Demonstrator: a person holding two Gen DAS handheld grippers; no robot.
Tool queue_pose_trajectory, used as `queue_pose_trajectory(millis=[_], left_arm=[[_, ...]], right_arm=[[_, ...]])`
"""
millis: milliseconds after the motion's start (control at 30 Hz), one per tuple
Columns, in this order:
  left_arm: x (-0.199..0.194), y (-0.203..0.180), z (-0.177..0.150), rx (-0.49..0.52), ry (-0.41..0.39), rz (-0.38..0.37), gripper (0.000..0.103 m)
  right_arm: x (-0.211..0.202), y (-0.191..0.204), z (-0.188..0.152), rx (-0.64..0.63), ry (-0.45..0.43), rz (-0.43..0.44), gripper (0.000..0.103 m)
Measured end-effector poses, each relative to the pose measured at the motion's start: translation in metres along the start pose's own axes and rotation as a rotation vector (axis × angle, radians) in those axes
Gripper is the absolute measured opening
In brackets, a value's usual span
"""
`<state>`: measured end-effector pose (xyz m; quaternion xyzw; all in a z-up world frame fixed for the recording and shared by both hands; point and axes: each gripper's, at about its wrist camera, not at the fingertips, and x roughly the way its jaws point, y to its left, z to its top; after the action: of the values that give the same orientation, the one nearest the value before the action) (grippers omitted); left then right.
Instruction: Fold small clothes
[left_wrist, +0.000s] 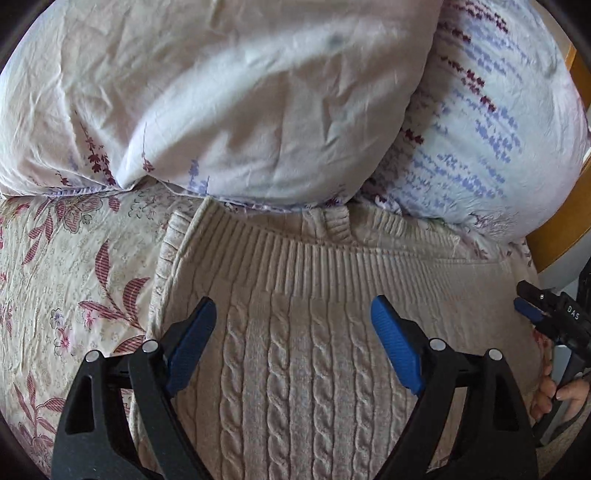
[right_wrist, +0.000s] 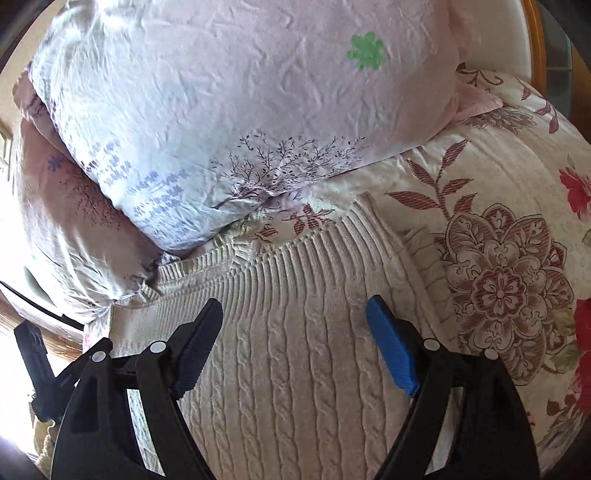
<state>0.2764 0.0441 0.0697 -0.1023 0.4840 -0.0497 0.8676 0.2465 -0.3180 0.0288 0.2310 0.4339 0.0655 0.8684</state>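
A cream cable-knit sweater (left_wrist: 295, 332) lies folded on the floral bedspread (left_wrist: 66, 266), its ribbed hem toward the pillows. My left gripper (left_wrist: 293, 314) is open above the sweater's middle, holding nothing. The right gripper shows at the right edge of the left wrist view (left_wrist: 546, 314), held by a hand. In the right wrist view the same sweater (right_wrist: 295, 350) lies below my open right gripper (right_wrist: 295, 314), with its ribbed hem (right_wrist: 295, 258) ahead of the fingertips. A ribbed cuff (right_wrist: 424, 254) sticks out at the sweater's right side.
Two large pillows (left_wrist: 240, 103) (left_wrist: 498, 129) lie just beyond the sweater; they also show in the right wrist view (right_wrist: 240, 110). A wooden bed frame (left_wrist: 554, 240) curves at the right. Flowered bedspread (right_wrist: 509, 277) extends to the right of the sweater.
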Motion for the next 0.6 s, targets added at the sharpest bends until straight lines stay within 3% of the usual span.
queue_pose_trajectory(millis=[167,233,400,600], left_arm=[[0.017,0.005,-0.007,-0.004,0.034,0.041,0.086],[0.020,0.000,-0.007,0.024,0.042,0.059,0.089],[0.034,-0.007,-0.002,0.035,0.055,0.077,0.094],[0.048,-0.018,0.005,0.051,0.071,0.098,0.098]], right_arm=[[0.016,0.009,-0.002,-0.084,0.011,-0.067,0.085],[0.022,0.014,-0.001,-0.117,0.015,-0.081,0.091],[0.041,0.029,0.001,-0.193,0.040,-0.157,0.094],[0.044,0.026,0.005,-0.212,0.041,-0.174,0.095]])
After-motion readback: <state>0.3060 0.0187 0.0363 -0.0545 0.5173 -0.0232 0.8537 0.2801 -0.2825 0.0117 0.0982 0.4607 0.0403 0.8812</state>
